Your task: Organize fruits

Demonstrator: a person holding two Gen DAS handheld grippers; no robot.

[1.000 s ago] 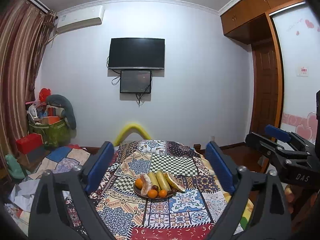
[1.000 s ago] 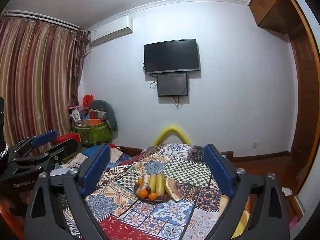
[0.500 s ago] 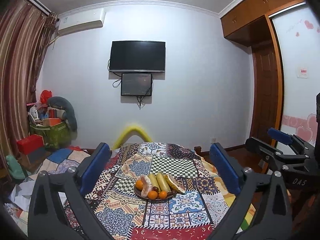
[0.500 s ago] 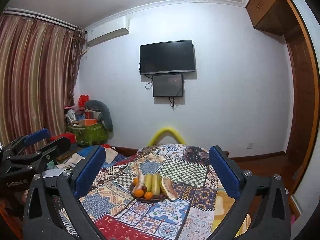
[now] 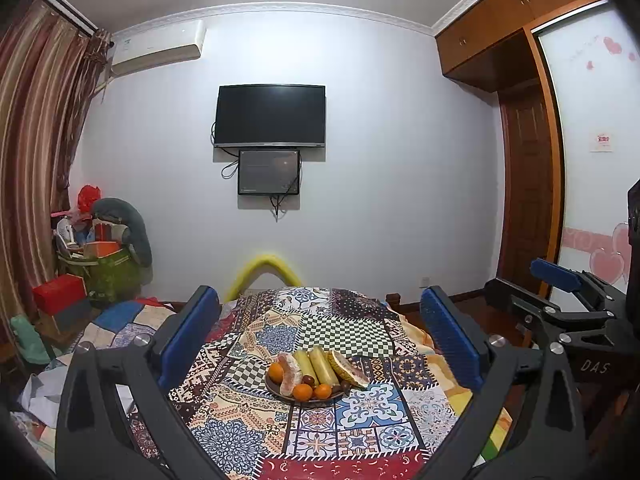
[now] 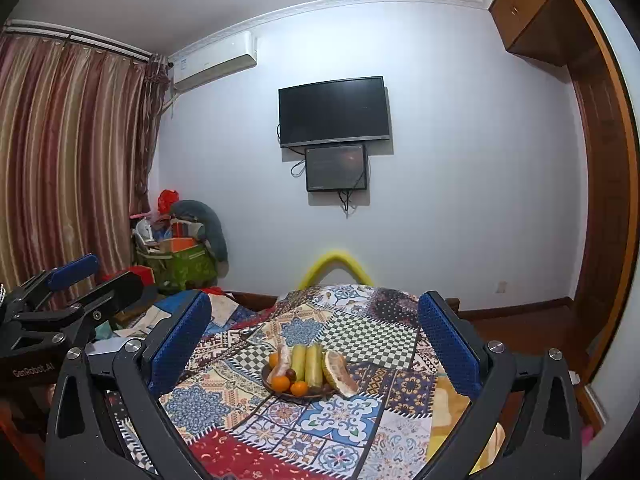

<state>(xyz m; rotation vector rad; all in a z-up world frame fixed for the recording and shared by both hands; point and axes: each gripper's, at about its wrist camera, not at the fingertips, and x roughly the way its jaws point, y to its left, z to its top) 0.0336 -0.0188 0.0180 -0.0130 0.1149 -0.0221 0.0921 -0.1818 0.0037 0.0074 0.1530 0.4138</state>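
On the plate (image 5: 276, 390), two bananas (image 5: 314, 366) lengthwise toward the far wall.

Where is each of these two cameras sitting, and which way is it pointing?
Left wrist: rides the left gripper, looking forward over the patchwork table to the TV wall; its own open blue fingers frame the view, right gripper at the right edge.
Right wrist: rides the right gripper, facing likewise; the left gripper shows at the left edge.
Shared: the fruit plate, table, TV.
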